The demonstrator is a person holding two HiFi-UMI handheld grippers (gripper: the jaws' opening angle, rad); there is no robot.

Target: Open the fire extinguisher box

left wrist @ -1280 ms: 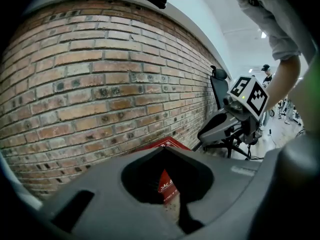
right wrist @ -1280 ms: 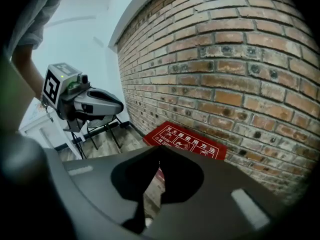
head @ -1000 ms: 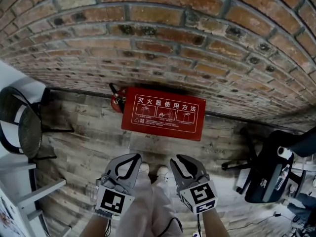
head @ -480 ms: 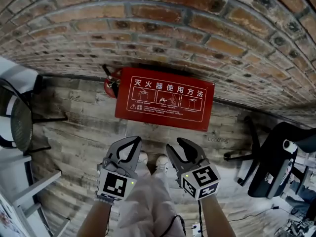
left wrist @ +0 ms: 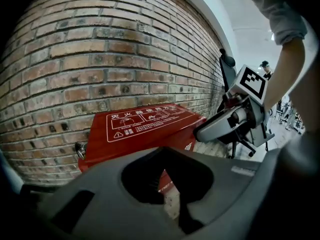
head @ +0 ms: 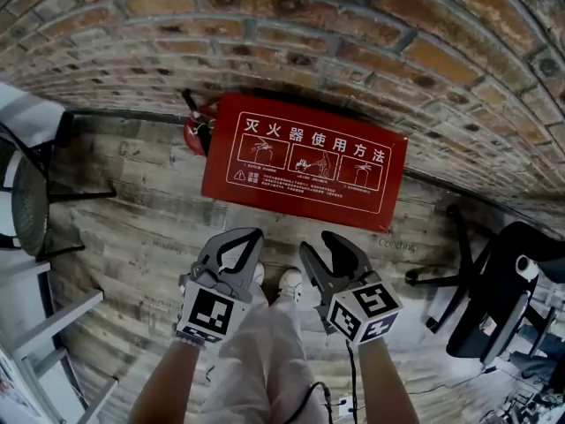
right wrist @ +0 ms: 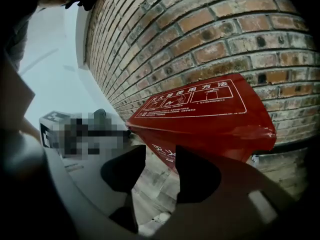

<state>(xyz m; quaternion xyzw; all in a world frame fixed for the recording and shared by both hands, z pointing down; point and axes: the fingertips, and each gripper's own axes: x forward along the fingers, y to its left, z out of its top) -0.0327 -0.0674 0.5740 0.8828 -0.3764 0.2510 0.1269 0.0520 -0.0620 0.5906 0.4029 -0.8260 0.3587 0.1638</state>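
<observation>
The red fire extinguisher box [head: 305, 162] lies with its lid down on the wooden floor against the brick wall [head: 265, 25]. White instruction print covers the lid. Both grippers hover side by side short of its front edge, touching nothing. My left gripper [head: 251, 233] has its jaw tips together and nothing in them. My right gripper [head: 322, 242] is opening, with only air in the gap. From the left gripper [left wrist: 165, 153] view the box [left wrist: 145, 126] sits just ahead. From the right gripper [right wrist: 161, 153] view, the box's [right wrist: 200, 114] front corner lies ahead.
A red extinguisher [head: 192, 131] stands at the box's left end. A black office chair [head: 494, 307] is at the right, a wire chair [head: 26, 201] and a white frame [head: 44, 325] at the left. The person's shoes [head: 287, 281] are below the grippers.
The box has come closer and lower in the head view as both grippers advanced toward it. The right gripper's jaws have spread apart; the left's stay together.
</observation>
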